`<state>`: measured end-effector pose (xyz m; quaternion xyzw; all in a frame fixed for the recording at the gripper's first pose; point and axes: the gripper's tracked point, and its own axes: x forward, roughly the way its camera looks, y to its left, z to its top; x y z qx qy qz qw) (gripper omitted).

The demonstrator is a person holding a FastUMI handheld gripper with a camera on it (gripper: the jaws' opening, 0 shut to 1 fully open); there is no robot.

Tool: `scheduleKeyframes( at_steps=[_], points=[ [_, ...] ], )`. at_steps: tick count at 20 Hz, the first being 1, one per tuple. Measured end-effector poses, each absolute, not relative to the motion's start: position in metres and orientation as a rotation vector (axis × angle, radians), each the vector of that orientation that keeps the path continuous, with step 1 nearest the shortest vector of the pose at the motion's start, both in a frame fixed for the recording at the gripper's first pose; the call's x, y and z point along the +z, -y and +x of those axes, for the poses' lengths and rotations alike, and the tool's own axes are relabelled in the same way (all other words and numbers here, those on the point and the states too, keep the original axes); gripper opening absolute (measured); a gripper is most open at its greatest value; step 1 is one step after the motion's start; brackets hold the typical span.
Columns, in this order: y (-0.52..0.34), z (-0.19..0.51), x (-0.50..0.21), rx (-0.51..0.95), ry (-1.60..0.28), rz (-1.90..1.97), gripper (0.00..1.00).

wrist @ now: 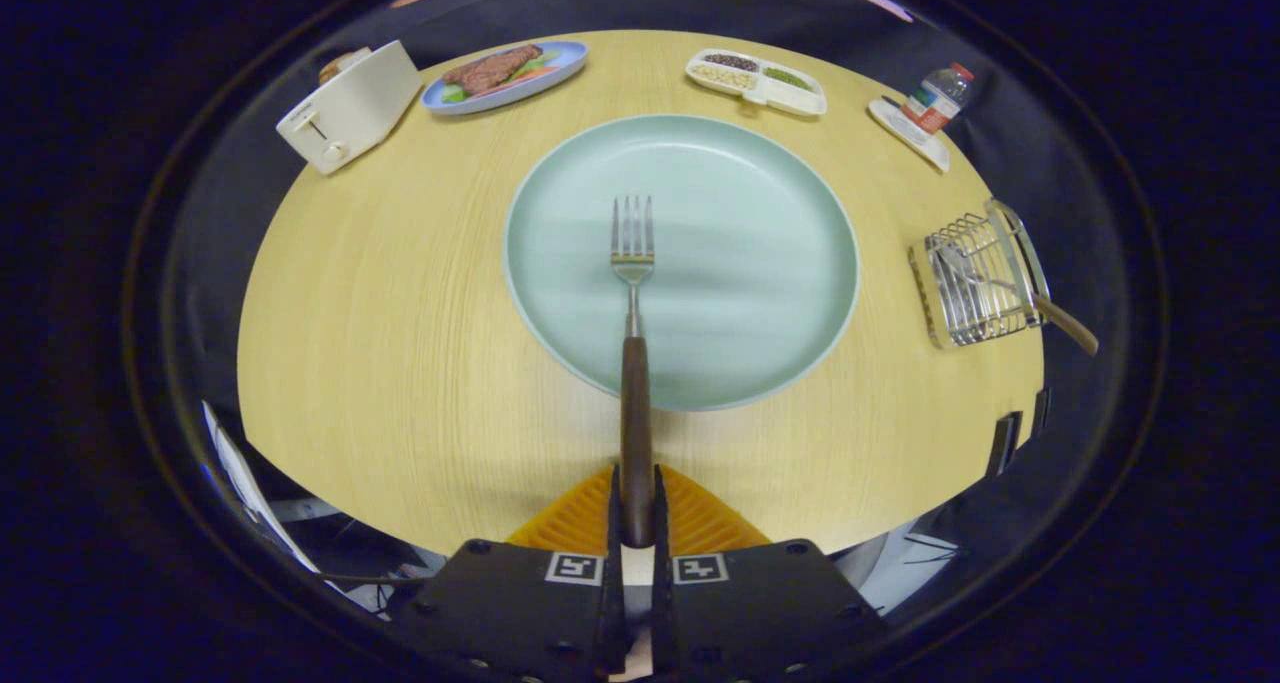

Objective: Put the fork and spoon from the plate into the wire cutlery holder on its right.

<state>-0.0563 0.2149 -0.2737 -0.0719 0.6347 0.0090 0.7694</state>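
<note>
Clamping fork [634,303] handle, gripper [636,508] — tines ahead

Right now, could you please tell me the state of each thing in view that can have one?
tool: shut on the fork's handle
fork: held, tines out over the plate
plate: bare, nothing resting on it
wire cutlery holder: upright, one wooden-handled utensil inside, handle sticking out
toaster: bread in the slot
bottle: capped
blue dish: carries meat and vegetables
divided tray: compartments filled
</note>
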Motion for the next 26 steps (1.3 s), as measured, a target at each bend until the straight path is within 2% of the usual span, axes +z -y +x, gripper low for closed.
scheduleKeyframes(
  at_steps=[4,5,16,26],
  points=[
    [-0.214,-0.055,-0.273,0.027,-1.368,-0.154,0.11],
    [-0.215,-0.053,-0.271,0.043,-1.364,-0.160,0.01],
    [-0.213,-0.053,-0.240,0.134,-1.350,-0.060,0.01],
    [-0.147,-0.045,-0.167,0.172,-1.278,0.033,0.01]
  ],
)
